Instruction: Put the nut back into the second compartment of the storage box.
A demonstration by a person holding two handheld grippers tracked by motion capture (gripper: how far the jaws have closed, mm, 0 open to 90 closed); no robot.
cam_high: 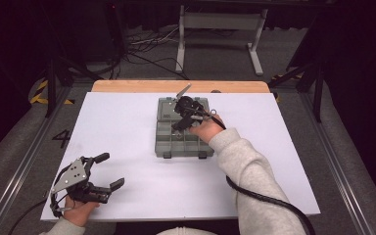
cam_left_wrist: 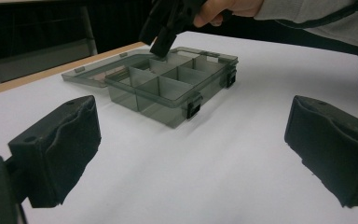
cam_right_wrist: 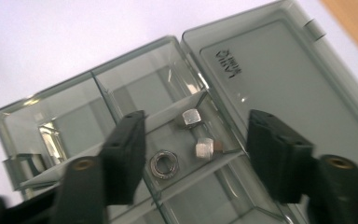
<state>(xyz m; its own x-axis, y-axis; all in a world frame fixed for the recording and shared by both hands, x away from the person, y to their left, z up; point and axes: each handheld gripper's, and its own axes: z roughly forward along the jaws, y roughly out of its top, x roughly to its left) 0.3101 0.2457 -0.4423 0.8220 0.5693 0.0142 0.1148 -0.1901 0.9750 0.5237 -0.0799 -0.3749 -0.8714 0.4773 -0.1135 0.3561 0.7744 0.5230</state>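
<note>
2 grippers in play, 1 working. Nearest the person, the left gripper [cam_high: 105, 176] rests at the near left corner of the white table [cam_high: 127, 122], jaws spread wide with nothing between them, well apart from the organiser box [cam_high: 183, 137]; from its own view the box [cam_left_wrist: 168, 88] lies ahead and across bare table. Farther out, the right gripper [cam_high: 182, 126] hangs over the box's compartments, pointing down, so the right hand [cam_high: 205, 129] is clearly the nearer one. Key relation, from the right gripper view: its jaws stand roughly half open with no pad touching anything, and 3 small metal parts sit in 1 middle compartment directly below the gap. The ring-shaped hex nut [cam_right_wrist: 165, 164] lies flat just beside the left jaw; 2 bolts [cam_right_wrist: 197, 134] lie nearer the centre of the gap, short axes roughly along the divider wall. Judgement: a straight descent would bracket the bolts, not the nut. Beyond them, the open lid [cam_right_wrist: 279, 70] lies flat on the table. Neither the high view nor the left gripper view resolves the hardware; the left gripper view adds the wall height and the 2 front latches [cam_left_wrist: 194, 106].
</note>
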